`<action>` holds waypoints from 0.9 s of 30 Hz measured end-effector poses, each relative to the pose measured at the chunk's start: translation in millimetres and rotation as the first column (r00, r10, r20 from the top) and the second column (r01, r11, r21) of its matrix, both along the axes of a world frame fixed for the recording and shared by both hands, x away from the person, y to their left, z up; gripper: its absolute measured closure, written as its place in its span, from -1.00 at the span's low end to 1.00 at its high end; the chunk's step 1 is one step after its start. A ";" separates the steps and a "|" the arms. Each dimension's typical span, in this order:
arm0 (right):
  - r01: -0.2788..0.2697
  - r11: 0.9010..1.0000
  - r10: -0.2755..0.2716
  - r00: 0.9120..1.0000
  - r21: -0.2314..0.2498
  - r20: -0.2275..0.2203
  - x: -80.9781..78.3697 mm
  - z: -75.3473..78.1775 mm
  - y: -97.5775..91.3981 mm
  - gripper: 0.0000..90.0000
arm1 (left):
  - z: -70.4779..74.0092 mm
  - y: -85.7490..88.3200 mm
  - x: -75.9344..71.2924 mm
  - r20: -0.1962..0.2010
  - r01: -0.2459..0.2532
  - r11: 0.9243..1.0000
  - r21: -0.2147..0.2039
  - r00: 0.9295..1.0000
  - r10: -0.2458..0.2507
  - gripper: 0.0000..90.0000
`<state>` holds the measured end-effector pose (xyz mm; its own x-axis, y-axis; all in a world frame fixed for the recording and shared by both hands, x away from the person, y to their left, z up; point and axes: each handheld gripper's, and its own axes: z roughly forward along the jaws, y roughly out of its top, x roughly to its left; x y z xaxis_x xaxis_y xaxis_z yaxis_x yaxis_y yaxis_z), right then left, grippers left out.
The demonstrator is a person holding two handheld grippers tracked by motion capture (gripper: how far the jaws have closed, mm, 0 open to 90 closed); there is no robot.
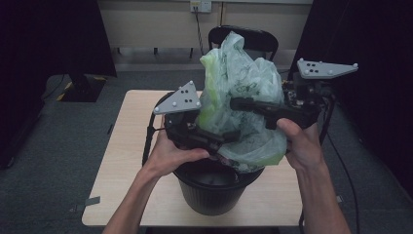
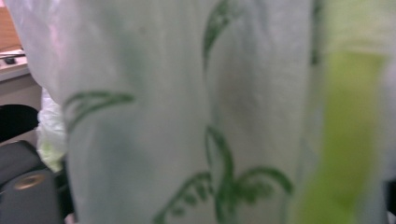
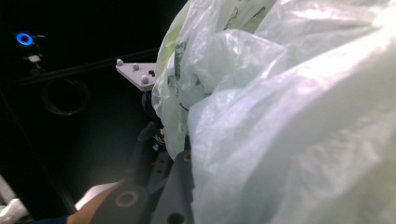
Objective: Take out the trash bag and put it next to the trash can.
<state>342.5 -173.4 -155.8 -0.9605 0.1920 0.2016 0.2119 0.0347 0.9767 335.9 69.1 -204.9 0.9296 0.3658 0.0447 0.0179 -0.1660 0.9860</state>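
A pale, see-through plastic bag (image 1: 238, 83) with green print stands bunched up above a black bin (image 1: 214, 195) on the table. My left gripper (image 1: 229, 136) comes in from the left just over the bin's rim. Its jaws stand wide, with the lower part of the bag between them, and the bag (image 2: 196, 112) hangs close before its camera. From the right, my right gripper (image 1: 238, 103) is shut on a fold of the bag at mid height. In the right gripper view the bag (image 3: 289, 121) drapes over its dark fingers (image 3: 175, 186).
The bin stands near the front edge of a light wooden table (image 1: 122, 161) with bare top on both sides. A black chair (image 1: 263, 41) is behind the table. Dark curtains hang at left and right. The left gripper's grey plate (image 3: 135, 72) shows beyond the bag.
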 end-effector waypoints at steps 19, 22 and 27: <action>0.177 0.984 -0.174 0.980 -0.025 0.097 -8.1 -7.1 -3.0 -0.14 | -9.7 0.8 8.7 -0.053 0.013 1.000 0.021 0.999 -0.011 0.93; 0.240 0.970 -0.236 0.966 -0.028 0.105 -10.4 -8.6 -7.7 -0.33 | -9.6 5.9 12.2 -0.067 0.004 1.000 0.007 0.998 -0.003 0.93; 0.299 0.954 -0.296 0.952 -0.031 0.079 -10.3 -17.3 -21.1 -0.47 | -7.0 13.5 14.0 -0.080 -0.003 1.000 -0.009 0.997 0.002 0.93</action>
<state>332.2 -194.5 -173.1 -0.8704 0.4778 0.1192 0.1475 0.0221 0.9888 349.9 82.7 -212.0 0.9292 0.3682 -0.0326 0.0968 -0.1573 0.9828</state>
